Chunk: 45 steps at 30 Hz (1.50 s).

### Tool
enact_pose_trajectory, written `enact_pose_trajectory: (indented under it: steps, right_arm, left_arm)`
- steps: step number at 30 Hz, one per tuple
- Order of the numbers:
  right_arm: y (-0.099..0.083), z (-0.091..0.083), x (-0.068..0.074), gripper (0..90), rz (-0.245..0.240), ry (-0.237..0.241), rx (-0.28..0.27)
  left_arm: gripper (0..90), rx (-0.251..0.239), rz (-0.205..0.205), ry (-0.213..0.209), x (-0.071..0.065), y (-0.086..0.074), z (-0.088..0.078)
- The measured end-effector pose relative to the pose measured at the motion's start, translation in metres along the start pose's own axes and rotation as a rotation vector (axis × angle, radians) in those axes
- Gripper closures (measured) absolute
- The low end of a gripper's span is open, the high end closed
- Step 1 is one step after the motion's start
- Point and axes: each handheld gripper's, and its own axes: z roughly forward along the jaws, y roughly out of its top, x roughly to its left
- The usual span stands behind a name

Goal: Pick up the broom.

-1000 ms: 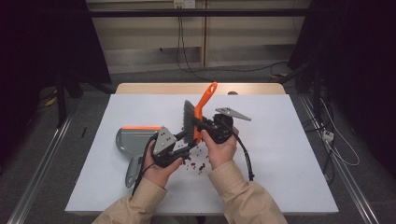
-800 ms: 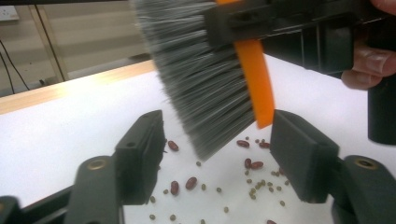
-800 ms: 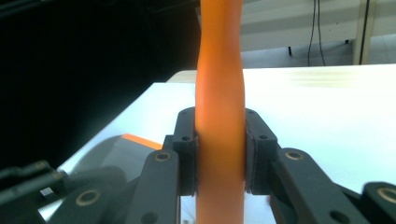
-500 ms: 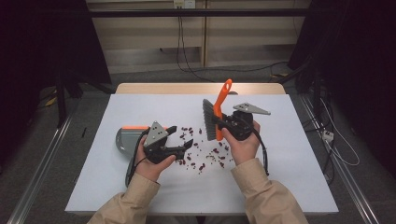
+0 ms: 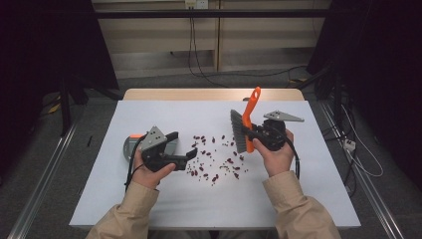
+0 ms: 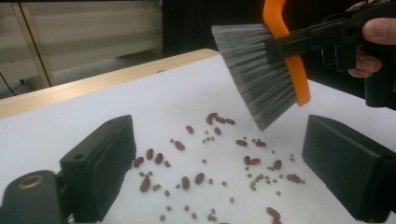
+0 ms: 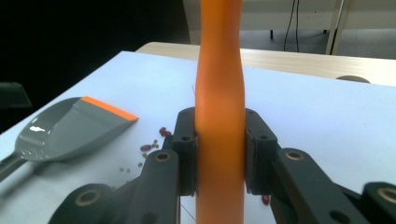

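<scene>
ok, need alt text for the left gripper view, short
Between the left gripper's two wide-open black jaws, red beans and small green peas lie scattered on a white table. Above them the right gripper holds an orange-handled brush, grey bristles angled down toward the spill without touching it.
</scene>
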Motion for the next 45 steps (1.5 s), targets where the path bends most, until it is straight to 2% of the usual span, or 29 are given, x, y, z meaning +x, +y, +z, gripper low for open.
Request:
enact_pose_trajectory:
  steps: [5,11,16,25,28,37,45]
  right_arm:
    - [-0.003,-0.004,-0.01,71.1,0.002,-0.014,0.024]
    - [-0.005,-0.01,-0.021,71.0,-0.005,-0.044,0.046]
    - [-0.007,-0.013,-0.03,71.0,-0.007,-0.07,0.078]
    - [-0.012,-0.013,-0.048,71.0,-0.004,-0.131,0.166]
    - [-0.013,-0.008,-0.051,71.0,-0.001,-0.144,0.171]
    - [-0.015,0.023,-0.054,70.4,-0.015,-0.177,0.17]
    - [-0.018,0.04,-0.052,69.5,-0.048,-0.179,0.198]
  left_arm:
    - [7.7,0.003,-0.006,-0.003,0.01,-0.003,-0.012]
    - [6.3,0.011,0.005,0.002,0.018,-0.008,-0.023]
    - [6.1,0.011,-0.009,0.014,0.025,-0.013,-0.031]
    - [6.1,0.015,-0.036,0.04,0.036,-0.02,-0.041]
    - [6.1,0.017,-0.036,0.051,0.04,-0.021,-0.044]
    - [6.1,0.028,-0.033,0.051,0.042,-0.024,-0.044]
    - [6.1,0.034,-0.046,0.058,0.045,-0.027,-0.044]
